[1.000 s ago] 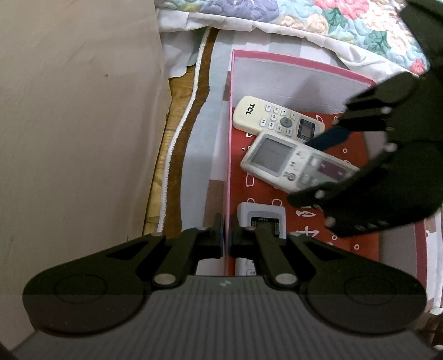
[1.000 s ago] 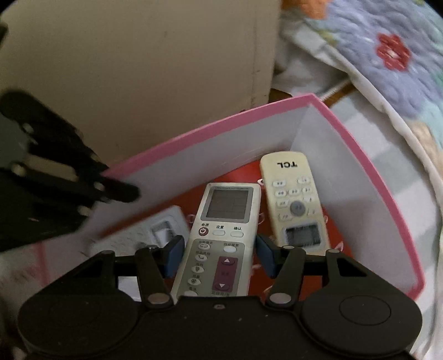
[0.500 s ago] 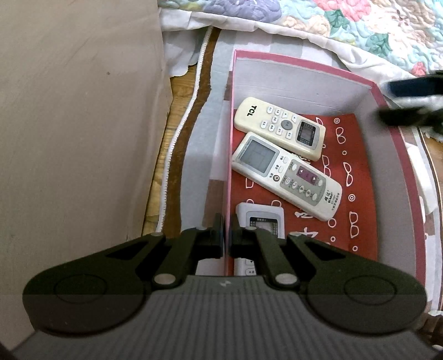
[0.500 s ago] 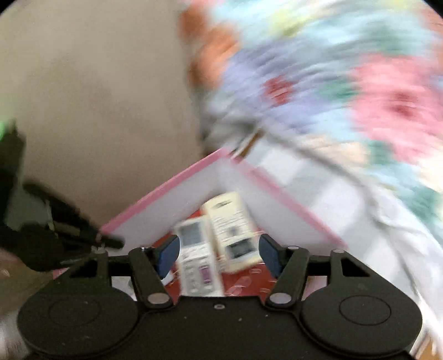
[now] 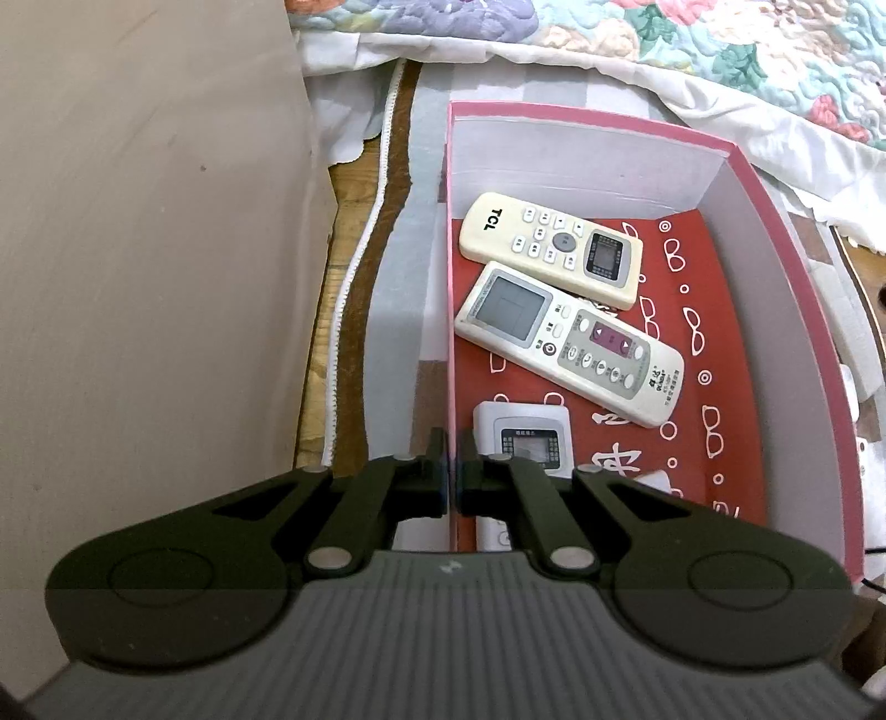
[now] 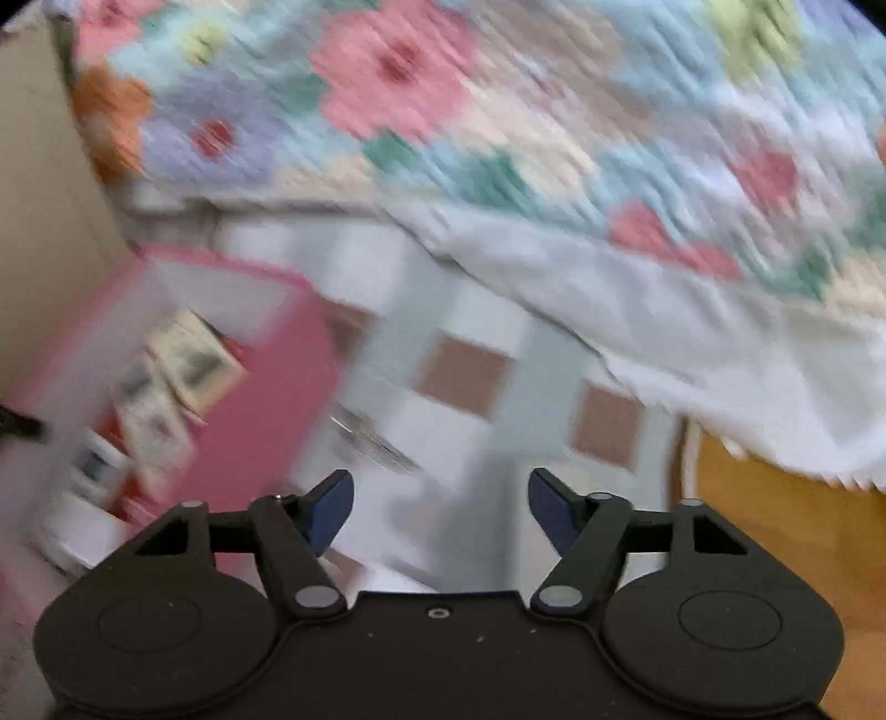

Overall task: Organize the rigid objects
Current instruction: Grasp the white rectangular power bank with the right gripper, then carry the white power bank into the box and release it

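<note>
A pink box (image 5: 775, 232) with a red patterned floor holds three white remotes. The cream TCL remote (image 5: 548, 249) lies at the back, the grey-screen remote (image 5: 570, 343) in the middle, and a third remote (image 5: 526, 437) near the front. My left gripper (image 5: 453, 482) is shut on the box's left wall. In the blurred right wrist view my right gripper (image 6: 440, 509) hangs over checked cloth, to the right of the box (image 6: 266, 399). Its jaws are opening and nothing is between them.
A floral quilt (image 5: 692, 50) lies behind the box and fills the top of the right wrist view (image 6: 498, 138). A beige panel (image 5: 138, 249) stands to the left. Checked cloth (image 6: 470, 376) covers a wooden surface (image 6: 775, 526). White blocks (image 5: 847, 321) sit right of the box.
My right gripper let go of the grey-screen remote in the box, pulled away to the right out of the left wrist view and spread its jaws wider. The left gripper kept its hold.
</note>
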Action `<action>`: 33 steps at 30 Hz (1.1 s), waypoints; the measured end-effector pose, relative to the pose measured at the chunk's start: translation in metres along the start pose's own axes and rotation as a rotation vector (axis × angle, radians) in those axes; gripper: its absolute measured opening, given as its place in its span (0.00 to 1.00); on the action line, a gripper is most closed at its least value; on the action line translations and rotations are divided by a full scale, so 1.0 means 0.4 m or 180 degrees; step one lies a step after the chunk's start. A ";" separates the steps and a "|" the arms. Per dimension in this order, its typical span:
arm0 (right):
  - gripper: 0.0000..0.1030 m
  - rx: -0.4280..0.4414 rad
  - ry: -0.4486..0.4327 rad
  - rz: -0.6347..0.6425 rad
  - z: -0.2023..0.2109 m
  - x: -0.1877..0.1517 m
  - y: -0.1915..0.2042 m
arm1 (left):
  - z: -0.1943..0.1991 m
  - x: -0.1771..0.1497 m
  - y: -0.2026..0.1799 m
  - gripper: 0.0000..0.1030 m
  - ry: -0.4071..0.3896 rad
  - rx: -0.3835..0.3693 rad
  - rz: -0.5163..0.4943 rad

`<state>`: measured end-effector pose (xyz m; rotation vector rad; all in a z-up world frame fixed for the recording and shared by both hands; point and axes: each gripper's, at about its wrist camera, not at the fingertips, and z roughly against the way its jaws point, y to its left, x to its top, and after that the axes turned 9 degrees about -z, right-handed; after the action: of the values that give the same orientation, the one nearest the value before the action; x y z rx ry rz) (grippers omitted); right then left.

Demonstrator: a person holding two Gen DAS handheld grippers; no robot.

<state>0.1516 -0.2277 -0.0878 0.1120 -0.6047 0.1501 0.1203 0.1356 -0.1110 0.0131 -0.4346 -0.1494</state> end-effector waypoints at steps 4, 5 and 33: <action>0.67 -0.0335 0.0100 0.0043 -0.069 -0.064 -0.056 | 0.000 -0.002 -0.004 0.02 -0.0003 0.0014 -0.0015; 0.66 -0.0396 0.0153 0.0080 -0.093 -0.081 -0.067 | 0.000 -0.003 -0.005 0.02 -0.0001 0.0021 -0.0020; 0.56 0.0823 0.0523 -0.2319 -0.163 -0.135 -0.236 | 0.002 -0.003 -0.009 0.02 -0.0006 0.0048 -0.0034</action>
<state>0.1603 -0.3166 -0.1776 0.5549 -0.3482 -0.4670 0.1183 0.1324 -0.1108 0.0300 -0.4374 -0.1568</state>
